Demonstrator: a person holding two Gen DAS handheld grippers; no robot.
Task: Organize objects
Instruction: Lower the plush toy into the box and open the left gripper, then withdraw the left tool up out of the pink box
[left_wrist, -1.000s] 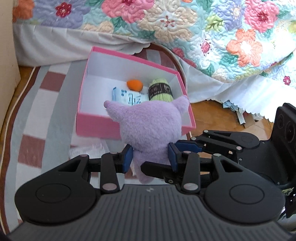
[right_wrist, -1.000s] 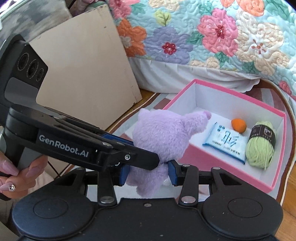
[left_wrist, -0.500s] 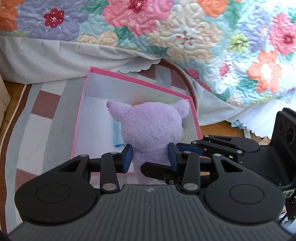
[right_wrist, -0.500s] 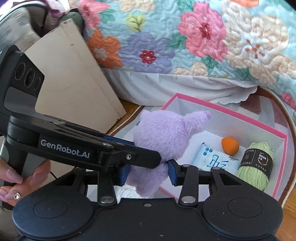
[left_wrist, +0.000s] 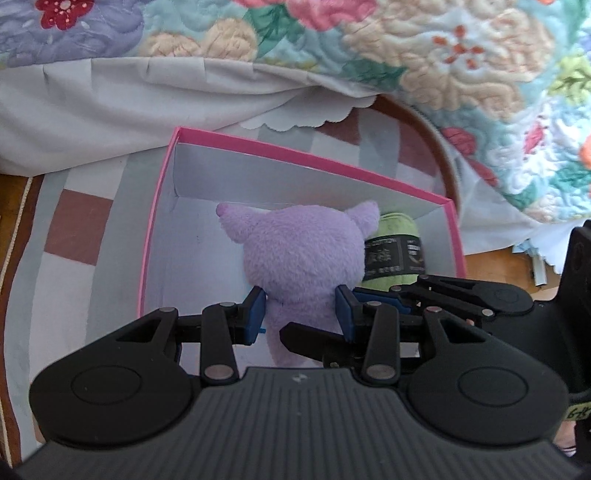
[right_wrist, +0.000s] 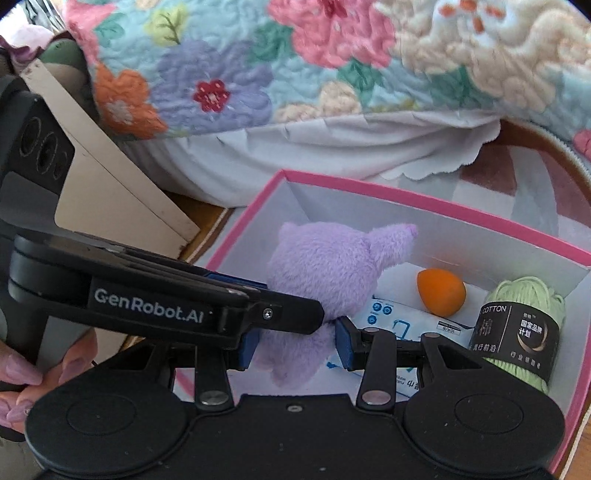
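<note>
Left claw (left_wrist: 300, 309): narrowed onto the purple plush toy (left_wrist: 301, 254), its blue pads pressing the toy's lower body from left and right; it also shows in the right wrist view (right_wrist: 284, 314), coming in from the left.
Right claw (right_wrist: 297, 341): likewise closed in on the same toy, one blue pad at each side of its lower part; in the left wrist view (left_wrist: 369, 299) it reaches in from the right.
Plush toy (right_wrist: 325, 273): one, upright between both claws, ears pointing to the far side, held over the inside of the pink box (left_wrist: 159, 236); whether its bottom touches the box floor cannot be told.
Pink box (right_wrist: 454, 210): one, open-topped, white inside, standing on the striped rug (left_wrist: 74, 229) just beside the bed's edge.
Yarn (right_wrist: 524, 328): one pale green skein with a black label, lying in the right end of the box; in the left wrist view (left_wrist: 397, 254) it sits just right of the toy.
Orange object (right_wrist: 440, 291): one, small and egg-shaped, near the far wall of the box, between toy and yarn.
Wipes packet (right_wrist: 399, 328): one, white and blue, flat on the box floor, partly under the toy and the right claw.
Quilt (left_wrist: 443, 55): one floral bedcover hanging over a white bed skirt (left_wrist: 129, 99) beyond the box.
Board (right_wrist: 110, 192): one beige panel leaning at the left.
</note>
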